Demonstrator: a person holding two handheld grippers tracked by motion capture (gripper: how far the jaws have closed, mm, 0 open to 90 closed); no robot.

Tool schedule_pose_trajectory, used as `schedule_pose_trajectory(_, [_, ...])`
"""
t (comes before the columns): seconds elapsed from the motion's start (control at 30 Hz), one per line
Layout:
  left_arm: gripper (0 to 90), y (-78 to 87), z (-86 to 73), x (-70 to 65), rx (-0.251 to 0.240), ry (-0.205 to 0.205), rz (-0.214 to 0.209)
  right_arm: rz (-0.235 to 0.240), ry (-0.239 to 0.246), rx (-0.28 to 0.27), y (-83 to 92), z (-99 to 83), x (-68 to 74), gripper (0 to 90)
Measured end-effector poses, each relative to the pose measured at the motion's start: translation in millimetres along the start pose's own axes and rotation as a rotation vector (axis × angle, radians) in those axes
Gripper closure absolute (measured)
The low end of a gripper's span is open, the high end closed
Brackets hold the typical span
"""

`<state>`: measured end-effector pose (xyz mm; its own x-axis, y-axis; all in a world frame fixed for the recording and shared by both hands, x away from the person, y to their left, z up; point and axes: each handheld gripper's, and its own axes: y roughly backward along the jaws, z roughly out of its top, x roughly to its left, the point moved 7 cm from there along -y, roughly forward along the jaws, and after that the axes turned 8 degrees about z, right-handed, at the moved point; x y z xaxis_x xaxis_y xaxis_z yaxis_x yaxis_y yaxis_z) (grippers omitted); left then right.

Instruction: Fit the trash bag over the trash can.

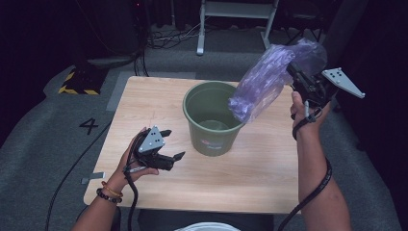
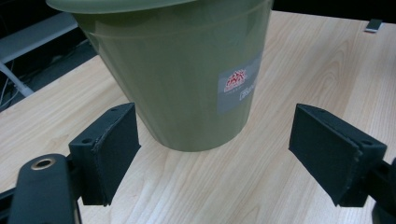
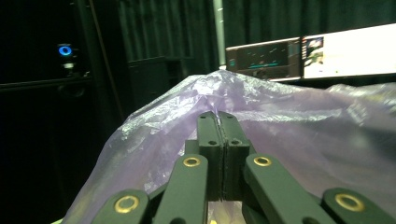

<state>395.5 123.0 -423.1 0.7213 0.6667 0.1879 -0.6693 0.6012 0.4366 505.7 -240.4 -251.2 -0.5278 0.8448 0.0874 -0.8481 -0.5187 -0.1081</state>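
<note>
In the right gripper view, the right gripper (image 3: 218, 121) has its black jaws pressed together on a fold of a thin, crinkled, see-through purple plastic bag (image 3: 289, 140). In the high view that bag (image 1: 269, 82) hangs at upper right, its loose lower end drooping over the far right rim of a round, smooth olive-green plastic bucket (image 1: 211, 118) at the centre of the pale wood-grain tabletop (image 1: 260, 168). The left gripper (image 1: 172, 144), at lower left of that frame, holds its flat padded jaws spread with nothing between them. In its own view the tapered bucket (image 2: 173, 79) wears a grey label (image 2: 239, 84) with a red emblem; the writing is too small to read.
</note>
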Motion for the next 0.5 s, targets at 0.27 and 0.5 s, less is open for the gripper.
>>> schedule_pose_trajectory(0.27, [15.7, 4.9, 12.4, 3.2, -0.036, 0.014, 0.005, 0.025, 0.078, 0.066, -10.0, -23.0, 27.4, 89.4])
schedule_pose_trajectory(0.5, [15.7, 7.2, 30.5, 4.2, -0.067, -0.009, 0.016, 0.092, 0.165, 0.124, -17.3, -53.6, 51.6, 89.0])
